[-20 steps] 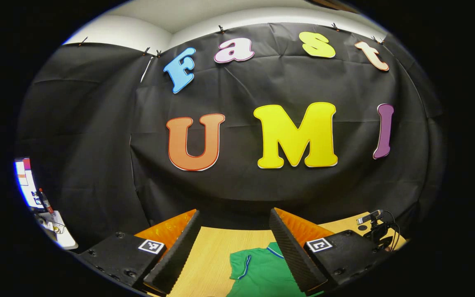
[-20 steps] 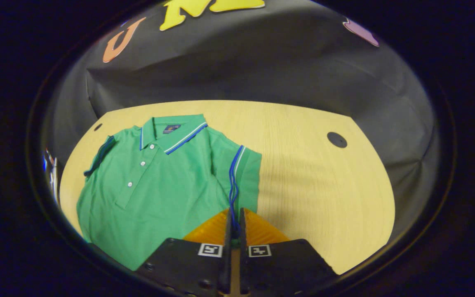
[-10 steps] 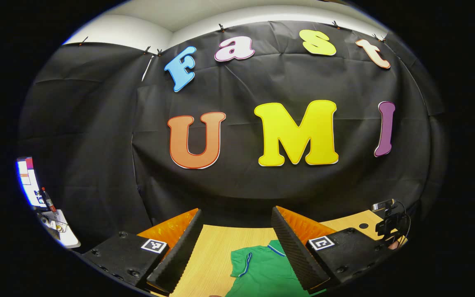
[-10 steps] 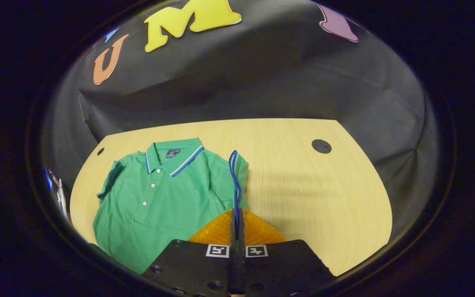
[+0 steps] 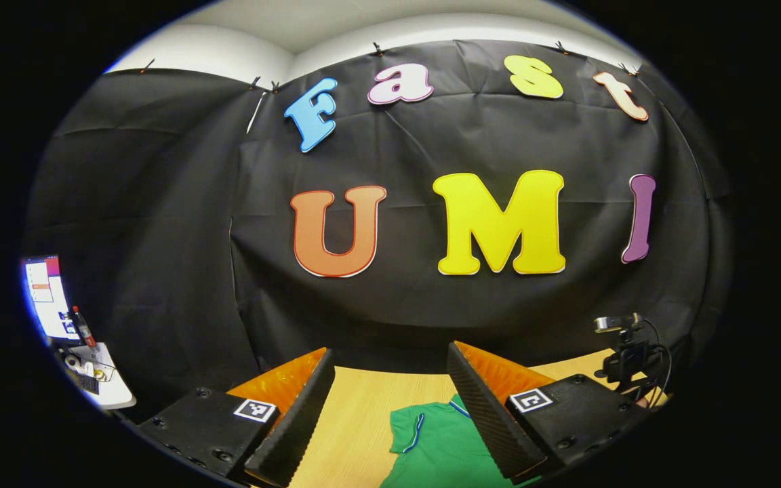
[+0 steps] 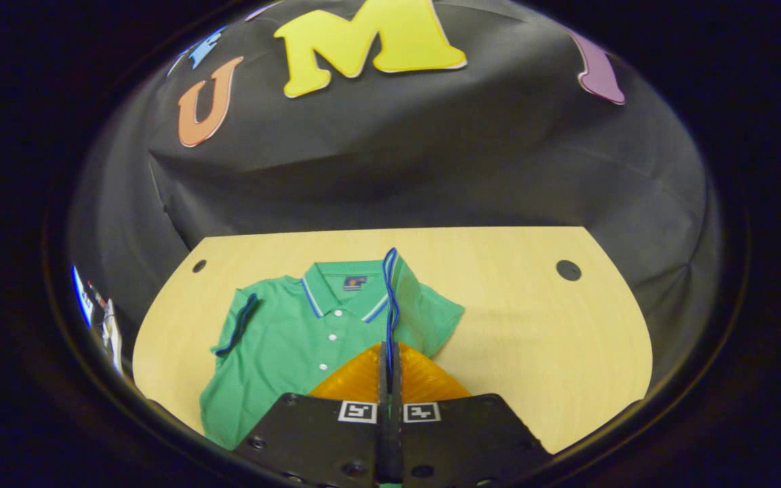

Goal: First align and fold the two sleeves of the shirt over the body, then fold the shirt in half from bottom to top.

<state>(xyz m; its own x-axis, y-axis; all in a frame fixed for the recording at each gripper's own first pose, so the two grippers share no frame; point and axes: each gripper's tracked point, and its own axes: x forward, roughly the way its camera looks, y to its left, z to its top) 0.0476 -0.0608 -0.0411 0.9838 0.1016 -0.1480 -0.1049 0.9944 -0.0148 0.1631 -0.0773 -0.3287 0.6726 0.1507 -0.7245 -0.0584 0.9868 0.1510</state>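
Right tongs [image 6: 388, 352]: fingers pressed together, clamped on the blue-edged cuff of the sleeve [image 6: 390, 298], lifted above the shirt body. Left tongs [image 5: 390, 393]: wide apart, holding nothing, raised above the tabletop [image 5: 356, 413]. Green polo shirt [image 6: 295, 346] lies flat on the tabletop, collar toward the black cloth wall [image 6: 431, 149]. Other sleeve [image 6: 238, 325] lies out to the side.

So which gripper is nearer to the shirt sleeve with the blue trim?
Right. The right gripper is shut on the sleeve's blue trim, lifting it over the shirt. The left gripper is open, apart from the shirt.
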